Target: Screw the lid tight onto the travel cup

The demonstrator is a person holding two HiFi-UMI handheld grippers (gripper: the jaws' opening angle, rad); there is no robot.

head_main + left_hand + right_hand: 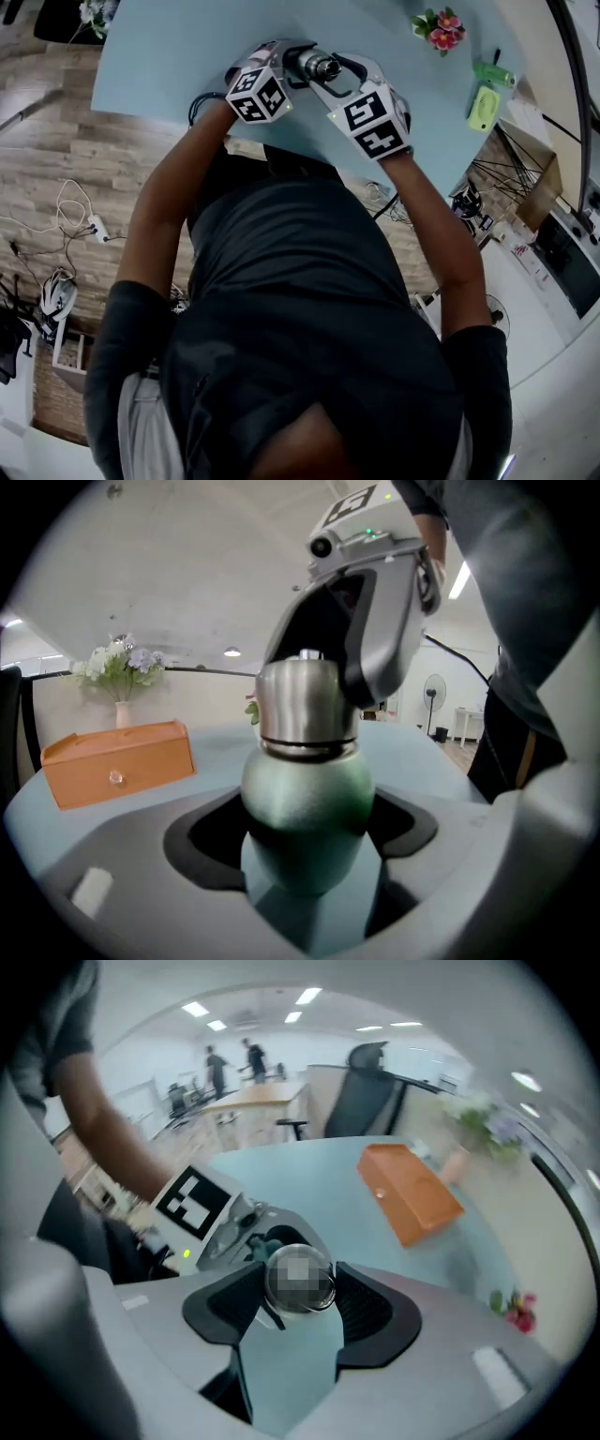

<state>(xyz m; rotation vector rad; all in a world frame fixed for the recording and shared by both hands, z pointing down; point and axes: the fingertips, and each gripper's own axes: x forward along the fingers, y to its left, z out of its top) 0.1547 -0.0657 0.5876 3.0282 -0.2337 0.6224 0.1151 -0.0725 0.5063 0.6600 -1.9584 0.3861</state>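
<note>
The travel cup [307,794] has a matte green body and sits between the jaws of the left gripper [281,64]. The jaws are narrowed onto the body, with the dark pads [208,834] pressing its rounded sides, so the cup is held firmly. On top of the cup is the steel lid [305,705], seated on the neck, with a thin dark seam showing where it meets the green body. The right gripper [334,75] comes at the cup from the lid end. Its jaws are drawn in around the lid, with the ribbed pads [367,1305] touching the lid's rim on both sides. The two grippers face each other with only the cup between them.

In the head view the cup is held over the light blue table [169,66], close to the edge nearest the person. No view shows whether it touches the surface. Beyond the cup, an orange box [117,761] with a small knob lies on the table. A vase of pale flowers [120,672] stands behind the box. Well to the right of the cup, a pink flower sprig [439,28] lies on the table. Nearer that corner are two green items [486,94], too small to identify.
</note>
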